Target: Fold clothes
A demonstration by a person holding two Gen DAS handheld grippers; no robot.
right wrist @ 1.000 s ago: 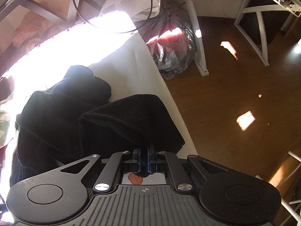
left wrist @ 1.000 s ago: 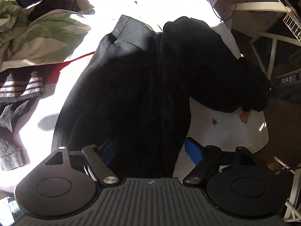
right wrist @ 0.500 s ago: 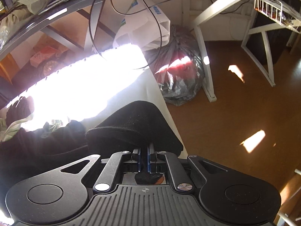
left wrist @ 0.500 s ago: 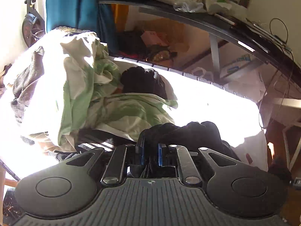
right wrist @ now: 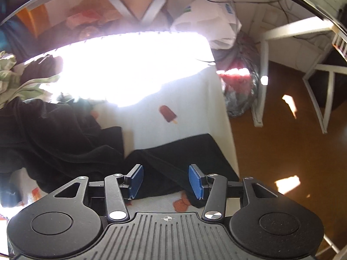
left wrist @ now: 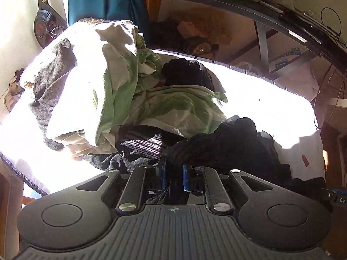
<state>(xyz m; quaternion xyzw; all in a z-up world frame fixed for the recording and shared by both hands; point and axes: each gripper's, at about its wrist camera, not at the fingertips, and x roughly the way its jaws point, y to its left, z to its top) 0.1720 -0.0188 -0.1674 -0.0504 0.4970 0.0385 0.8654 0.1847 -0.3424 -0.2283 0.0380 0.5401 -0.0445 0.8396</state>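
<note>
Left tongs pinch the black garment bunched just ahead of them, right tongs gape wide over its flat end, so it's mid-fold, with a heap beyond unfolded.

Each fisheye sits low behind its own gripper, close over the white-covered worktop: the left wrist view faces the laundry pile at 11 o'clock, the right wrist view faces the worktop's far edge and wooden floor at 2 o'clock, both sharing the black garment.
</note>
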